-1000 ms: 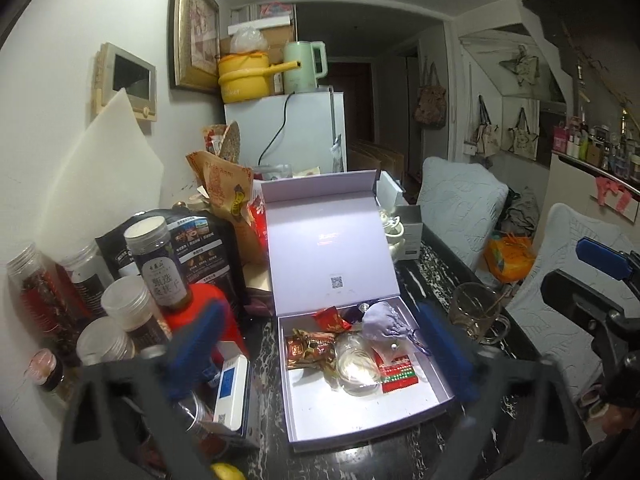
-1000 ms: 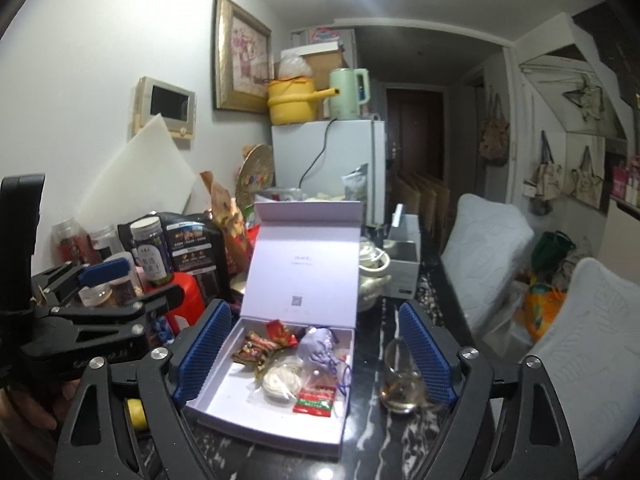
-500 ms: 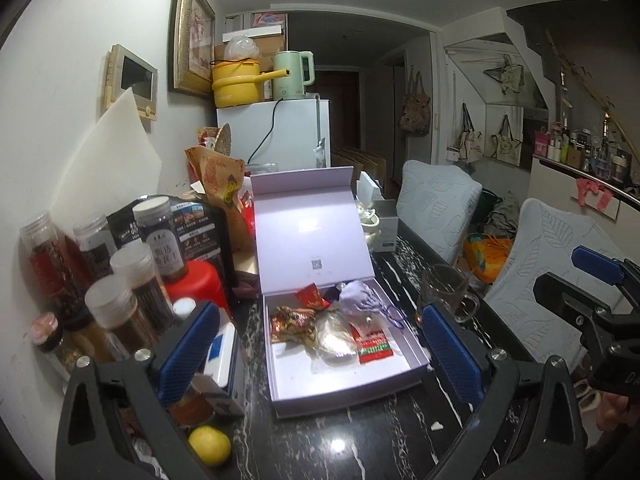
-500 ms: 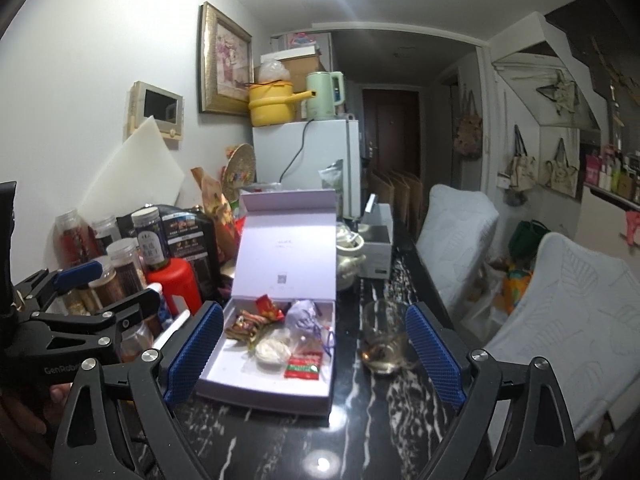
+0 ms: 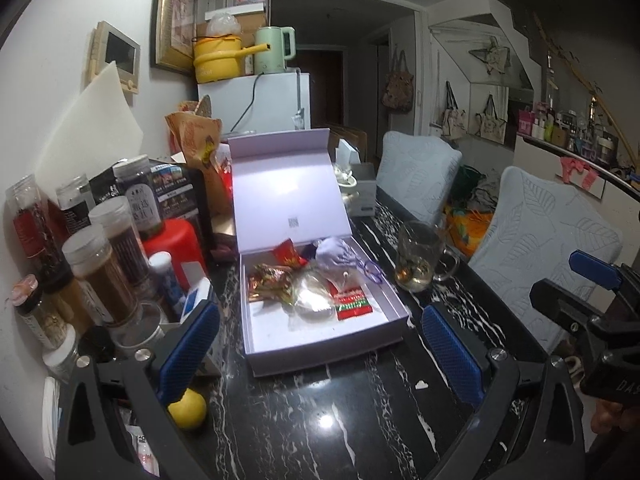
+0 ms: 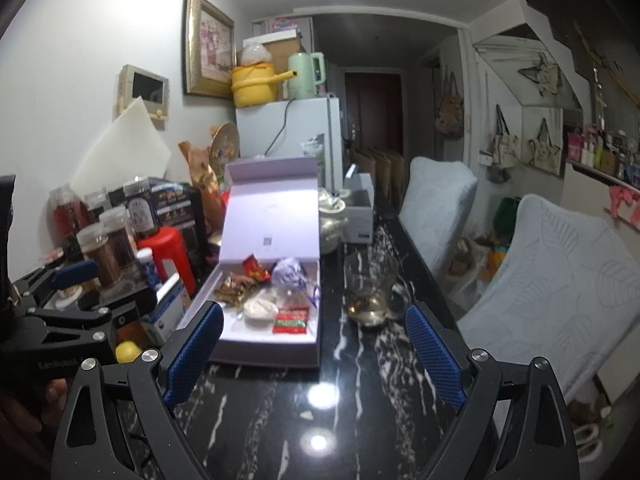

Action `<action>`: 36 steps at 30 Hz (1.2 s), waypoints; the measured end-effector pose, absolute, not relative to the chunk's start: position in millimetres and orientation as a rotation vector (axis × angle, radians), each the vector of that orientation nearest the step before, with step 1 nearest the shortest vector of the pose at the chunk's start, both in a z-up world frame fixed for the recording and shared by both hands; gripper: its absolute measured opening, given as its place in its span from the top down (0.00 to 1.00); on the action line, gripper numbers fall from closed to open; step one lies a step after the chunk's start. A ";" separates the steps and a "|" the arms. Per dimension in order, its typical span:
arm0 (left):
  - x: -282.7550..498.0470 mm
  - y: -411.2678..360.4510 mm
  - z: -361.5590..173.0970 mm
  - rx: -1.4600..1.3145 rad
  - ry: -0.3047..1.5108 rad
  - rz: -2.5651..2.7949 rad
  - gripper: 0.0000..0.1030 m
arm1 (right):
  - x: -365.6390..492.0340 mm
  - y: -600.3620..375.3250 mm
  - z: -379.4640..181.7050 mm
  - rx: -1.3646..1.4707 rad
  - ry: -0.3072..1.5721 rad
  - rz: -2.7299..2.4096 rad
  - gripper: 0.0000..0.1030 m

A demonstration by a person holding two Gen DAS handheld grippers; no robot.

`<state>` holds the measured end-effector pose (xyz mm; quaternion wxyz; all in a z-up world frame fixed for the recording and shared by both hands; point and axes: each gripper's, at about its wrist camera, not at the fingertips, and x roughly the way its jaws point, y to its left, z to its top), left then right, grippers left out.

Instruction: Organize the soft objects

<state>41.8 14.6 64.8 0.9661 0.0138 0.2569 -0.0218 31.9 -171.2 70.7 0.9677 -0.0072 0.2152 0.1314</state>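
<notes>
An open lilac box (image 5: 394,304) stands on the black marble table, its lid upright. Inside lie a lilac drawstring pouch (image 5: 334,256), a clear bag (image 5: 314,300), a red-and-green sachet (image 5: 352,304), a red packet (image 5: 288,254) and a brown foil wrapper (image 5: 268,282). My left gripper (image 5: 320,354) is open and empty, short of the box's front wall. The right wrist view shows the same box (image 6: 260,354) and pouch (image 6: 288,270) left of centre. My right gripper (image 6: 316,356) is open over bare table, holding nothing.
A glass mug (image 5: 416,256) with liquid stands right of the box. Several spice jars (image 5: 100,272), a red canister (image 5: 176,248) and a lemon (image 5: 187,408) crowd the left side. Two pale covered chairs (image 5: 540,248) line the table's right edge. Bare marble table (image 5: 320,420) lies in front.
Both grippers have drawn back from the box and sunk lower, so the box looks smaller and more table shows in front. The lemon has come into view. Both stay open.
</notes>
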 end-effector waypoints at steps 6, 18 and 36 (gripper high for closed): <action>42.5 13.6 58.2 0.012 0.533 -0.048 0.00 | 31.4 -176.1 57.7 0.000 0.475 0.253 0.09; 44.4 6.7 50.9 -0.005 0.564 -0.081 0.00 | 32.0 -175.3 53.6 -0.005 0.488 0.254 0.09; 48.1 2.1 47.4 -0.006 0.596 -0.075 0.00 | 32.3 -180.2 49.2 -0.012 0.507 0.227 0.09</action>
